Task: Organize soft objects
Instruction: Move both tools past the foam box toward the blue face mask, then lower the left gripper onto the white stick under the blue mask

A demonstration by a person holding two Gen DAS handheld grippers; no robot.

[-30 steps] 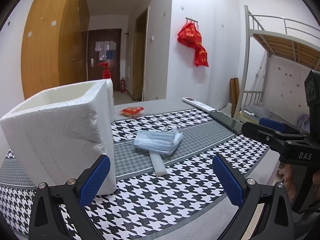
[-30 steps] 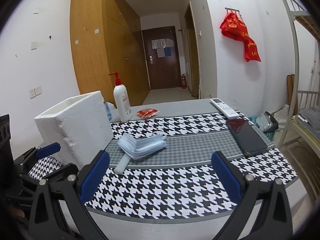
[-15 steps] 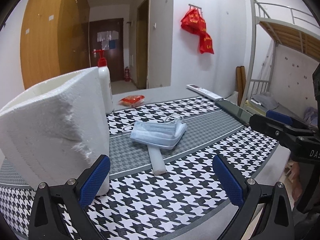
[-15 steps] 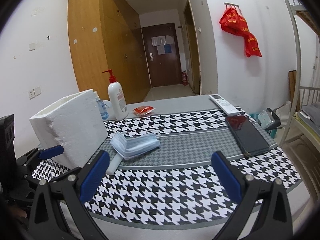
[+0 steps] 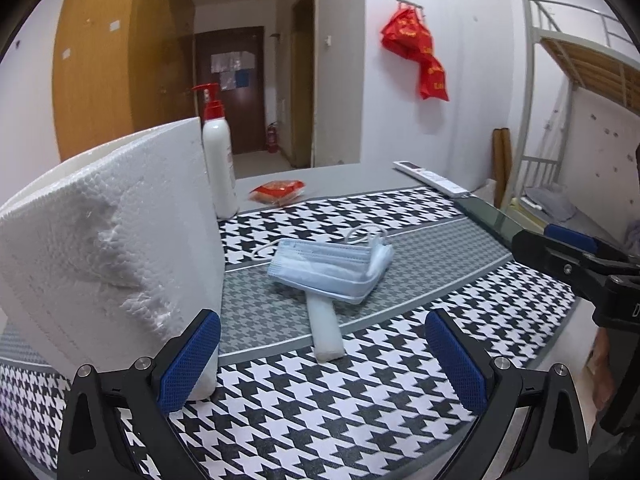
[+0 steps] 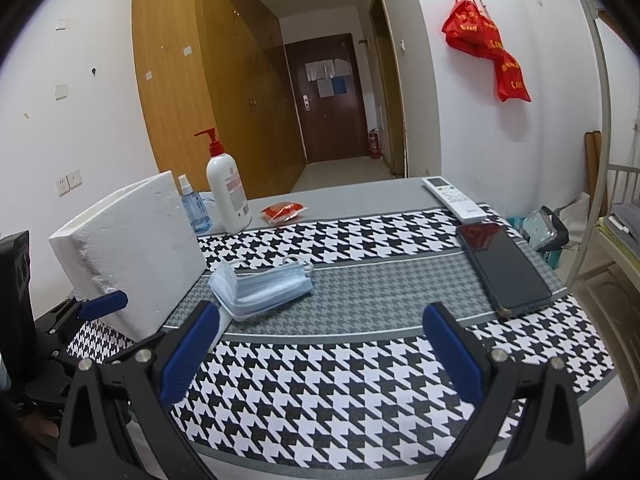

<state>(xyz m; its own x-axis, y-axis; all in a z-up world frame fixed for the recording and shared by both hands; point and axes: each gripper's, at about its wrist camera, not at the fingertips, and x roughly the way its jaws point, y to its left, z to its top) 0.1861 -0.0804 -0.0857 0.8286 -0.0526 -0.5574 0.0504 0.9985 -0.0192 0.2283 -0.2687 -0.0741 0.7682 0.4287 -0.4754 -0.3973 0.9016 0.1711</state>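
Observation:
A stack of light blue face masks (image 5: 330,270) lies on a white foam stick (image 5: 325,330) mid-table; the masks also show in the right wrist view (image 6: 262,288). A white styrofoam box (image 5: 108,248) stands at the left, also seen in the right wrist view (image 6: 132,252). My left gripper (image 5: 320,364) is open and empty, low over the near table, its left pad by the box's corner. My right gripper (image 6: 320,352) is open and empty, short of the masks; it also appears at the right of the left wrist view (image 5: 576,252).
A pump bottle (image 6: 226,196), a blue spray bottle (image 6: 192,208) and a red packet (image 6: 284,212) stand at the back. A remote (image 6: 454,198) and a dark phone (image 6: 504,268) lie at the right. The houndstooth cloth (image 6: 340,380) covers the table. A bunk bed (image 5: 580,80) is right.
Both grippers have moved closer to the table and lower. The box now fills more of the left wrist view. Nothing was grasped.

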